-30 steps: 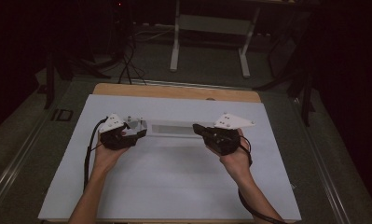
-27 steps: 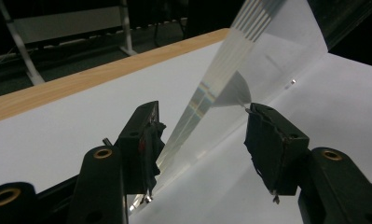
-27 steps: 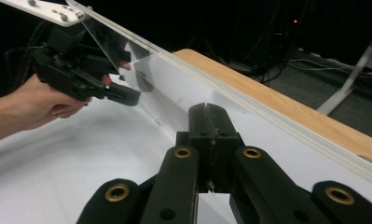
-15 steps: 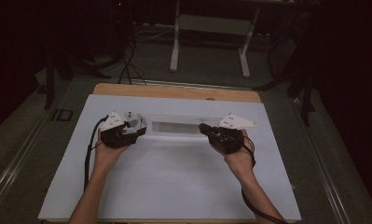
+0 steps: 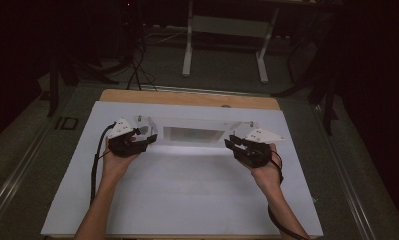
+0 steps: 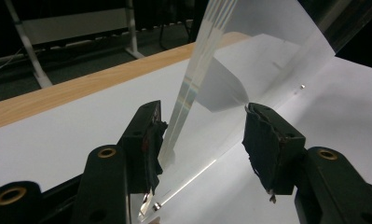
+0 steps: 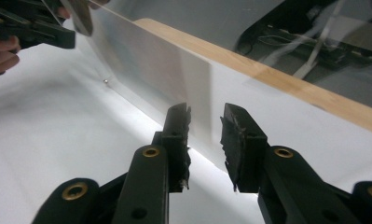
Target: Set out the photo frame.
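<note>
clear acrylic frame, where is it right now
In the high view the clear acrylic frame stands near the far edge of the white sheet, between the left gripper and right gripper, before the wooden strip.

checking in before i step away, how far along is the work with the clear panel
Done: the clear panel stands on its long edge on the white sheet. In hand: the left gripper straddles its end, one pad touching it, jaws wide. The right gripper has just been opening, nothing between its jaws. Left: whatever follows the release.
</note>
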{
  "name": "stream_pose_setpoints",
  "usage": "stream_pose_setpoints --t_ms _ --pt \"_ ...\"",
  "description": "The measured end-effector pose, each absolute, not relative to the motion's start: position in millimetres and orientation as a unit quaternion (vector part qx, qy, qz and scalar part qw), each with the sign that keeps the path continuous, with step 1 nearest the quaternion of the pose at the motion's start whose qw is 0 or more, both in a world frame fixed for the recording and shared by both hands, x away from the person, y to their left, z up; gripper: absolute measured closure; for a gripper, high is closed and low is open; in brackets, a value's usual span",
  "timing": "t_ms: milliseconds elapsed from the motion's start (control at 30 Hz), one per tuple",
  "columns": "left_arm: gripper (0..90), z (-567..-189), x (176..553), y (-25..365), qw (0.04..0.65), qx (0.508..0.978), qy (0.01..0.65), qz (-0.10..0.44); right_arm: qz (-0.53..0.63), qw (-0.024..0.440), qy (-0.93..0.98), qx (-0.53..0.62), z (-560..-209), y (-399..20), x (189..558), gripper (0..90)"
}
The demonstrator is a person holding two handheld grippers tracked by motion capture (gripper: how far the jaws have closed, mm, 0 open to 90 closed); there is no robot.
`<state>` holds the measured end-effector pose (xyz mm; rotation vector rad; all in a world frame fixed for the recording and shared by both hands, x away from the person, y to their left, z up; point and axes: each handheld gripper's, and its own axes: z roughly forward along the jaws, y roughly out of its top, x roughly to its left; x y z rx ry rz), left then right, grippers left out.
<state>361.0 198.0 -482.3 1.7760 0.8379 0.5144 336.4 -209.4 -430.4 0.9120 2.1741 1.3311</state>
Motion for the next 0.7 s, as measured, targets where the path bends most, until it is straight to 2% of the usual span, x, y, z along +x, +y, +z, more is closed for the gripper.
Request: stream_pose_setpoints --t_ms 500,700 --pt "47.5 -481.7 363.7 197.9 0.527 0.741 0.355 0.217 0.466 0.217 0.778 0.360 -456.6 -241.8 348.6 63.2" --pt "47.5 -481.7 364.3 197.0 0.526 0.739 0.358 0.220 0.457 0.232 0.776 0.369 -461.4 -250.1 350.5 61.4"
